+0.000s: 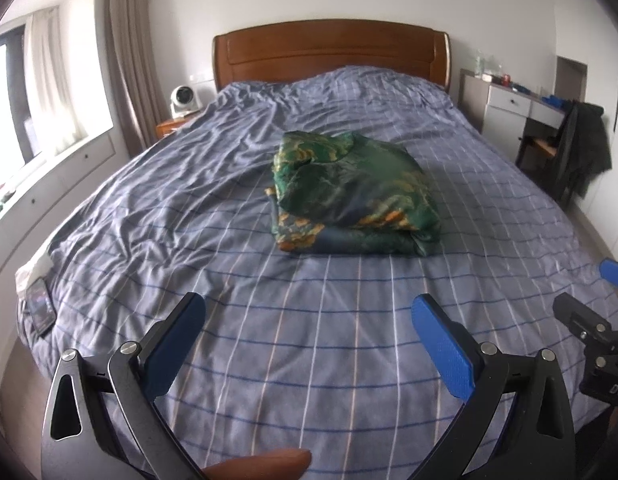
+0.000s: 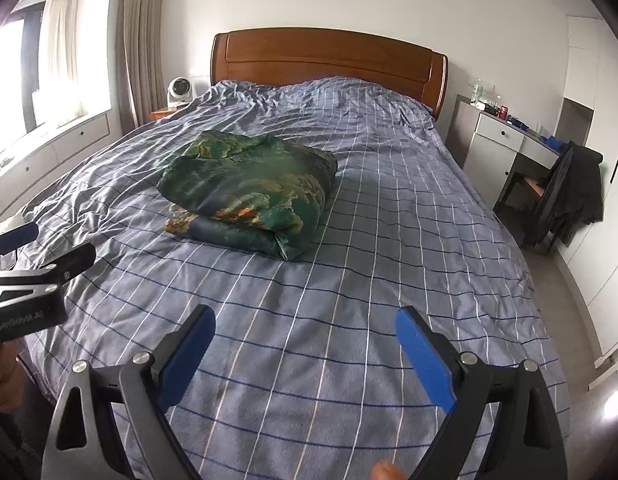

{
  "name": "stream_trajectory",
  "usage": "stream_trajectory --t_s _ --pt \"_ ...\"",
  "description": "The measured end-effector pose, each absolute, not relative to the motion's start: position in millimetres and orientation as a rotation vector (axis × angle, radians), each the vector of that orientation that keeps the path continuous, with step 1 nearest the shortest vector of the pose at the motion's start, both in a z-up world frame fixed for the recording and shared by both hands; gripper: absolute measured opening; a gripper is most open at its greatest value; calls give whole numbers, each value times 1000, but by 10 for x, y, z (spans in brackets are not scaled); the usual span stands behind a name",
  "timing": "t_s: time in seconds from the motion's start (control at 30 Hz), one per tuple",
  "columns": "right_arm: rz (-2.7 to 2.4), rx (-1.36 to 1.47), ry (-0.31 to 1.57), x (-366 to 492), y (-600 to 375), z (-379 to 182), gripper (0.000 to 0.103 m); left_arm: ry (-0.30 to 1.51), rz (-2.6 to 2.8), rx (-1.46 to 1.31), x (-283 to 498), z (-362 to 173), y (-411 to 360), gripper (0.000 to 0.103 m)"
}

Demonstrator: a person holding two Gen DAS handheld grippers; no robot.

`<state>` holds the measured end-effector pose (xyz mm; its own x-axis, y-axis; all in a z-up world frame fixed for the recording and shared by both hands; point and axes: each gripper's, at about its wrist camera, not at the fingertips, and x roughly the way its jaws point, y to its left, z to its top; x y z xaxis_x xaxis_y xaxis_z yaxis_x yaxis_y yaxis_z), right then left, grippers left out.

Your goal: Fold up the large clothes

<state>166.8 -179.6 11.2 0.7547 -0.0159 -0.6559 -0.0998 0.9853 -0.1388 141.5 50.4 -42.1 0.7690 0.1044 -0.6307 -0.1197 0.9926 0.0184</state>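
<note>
Green patterned garment [image 1: 351, 192], folded bundle, mid-bed [image 1: 269, 320]

1. My jaws are wide apart over the near end of the bed [image 1: 309, 340], which is flat and bare.
2. Only the folded green cloth [image 1: 349, 196] sits in the middle.
3. A phone [image 1: 40, 307] lies at the left edge.

The folded garment [image 1: 351, 196] at twelve o'clock is a sleek, faintly shiny green cloth with gold print, lying on a matt, crumpled cotton-looking checked bedspread [image 1: 301, 320], and behind it the headboard [image 1: 331, 46] gleams in polished reddish wood. Down at six o'clock the left gripper [image 1: 309, 312] shows matt black metal-looking arms with bright silvery rivets and finely textured blue pads [image 1: 445, 352], and the right gripper [image 2: 305, 326] is built of the same stuff.
</note>
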Motion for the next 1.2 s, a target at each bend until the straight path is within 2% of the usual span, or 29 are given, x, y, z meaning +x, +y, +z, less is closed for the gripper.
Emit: stream_trajectory --t_s 0.5,1.2 --pt "108 -203 676 1261 -1509 553 93 670 127 -36 997 -62 536 103" --pt "80 -201 689 1262 -1533 503 94 690 155 -76 978 -89 549 103"
